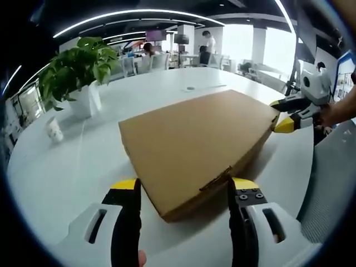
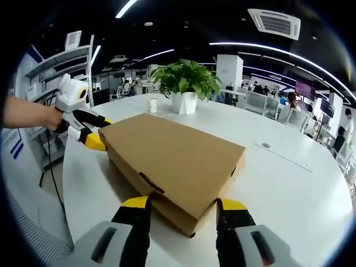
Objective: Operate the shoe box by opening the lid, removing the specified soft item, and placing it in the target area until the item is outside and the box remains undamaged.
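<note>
Cardboard brown is what meets you in the left gripper view: the shoe box (image 1: pixel 194 150) lies flat and closed on the white worktop (image 1: pixel 67 183), one corner aimed toward you, with your left tongs (image 1: pixel 183 192) spread wide to either side of that corner, released and holding nothing. A small tuck tab (image 1: pixel 216 181) shows on the near edge just beside the right-hand jaw. At the far corner, your right tongs (image 1: pixel 281 114) come in from the right, yellow tips at the box edge; whether they touch it you cannot tell from here. A potted plant (image 1: pixel 78 72) and a small paper cup (image 1: pixel 54 130) stand well apart on the far left of the worktop. In the right gripper view the same shoe box (image 2: pixel 172 161) sits with its lid down, your right tongs (image 2: pixel 183 208) released and straddling the near corner, not clenched on anything. Another tab (image 2: pixel 151 183) shows on the side wall near the left-hand jaw. Across the box, your left tongs (image 2: pixel 92 130) sit at the opposite corner, open. The plant (image 2: pixel 186 83) and cup (image 2: pixel 152 105) stand beyond the box. You look to be at the very first step: the lid is not yet lifted and the soft item, hidden inside, is not yet out. Next you likely need to steady one corner, catch the lid edge by a tab with the other tongs, and lift gently so the card does not tear or crease.
</note>
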`<act>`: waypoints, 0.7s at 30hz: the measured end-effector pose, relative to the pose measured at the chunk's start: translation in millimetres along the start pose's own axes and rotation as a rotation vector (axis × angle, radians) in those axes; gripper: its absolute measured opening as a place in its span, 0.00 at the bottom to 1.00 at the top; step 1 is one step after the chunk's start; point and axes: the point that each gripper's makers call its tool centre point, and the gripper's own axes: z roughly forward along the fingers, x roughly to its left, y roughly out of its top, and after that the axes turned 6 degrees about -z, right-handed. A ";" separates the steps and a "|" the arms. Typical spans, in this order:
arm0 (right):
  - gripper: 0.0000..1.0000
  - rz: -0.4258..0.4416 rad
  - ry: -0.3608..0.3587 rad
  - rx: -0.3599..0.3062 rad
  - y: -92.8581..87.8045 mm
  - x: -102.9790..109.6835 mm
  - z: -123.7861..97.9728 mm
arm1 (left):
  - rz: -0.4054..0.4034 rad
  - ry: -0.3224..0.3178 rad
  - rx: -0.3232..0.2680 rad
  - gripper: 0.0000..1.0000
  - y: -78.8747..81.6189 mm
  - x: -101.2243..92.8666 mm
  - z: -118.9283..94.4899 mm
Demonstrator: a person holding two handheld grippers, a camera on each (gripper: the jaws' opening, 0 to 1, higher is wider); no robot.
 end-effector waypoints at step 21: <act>0.43 0.029 0.005 -0.018 7.4 0.6 -5.9 | -0.019 -0.004 -0.016 0.64 7.5 -1.7 -5.9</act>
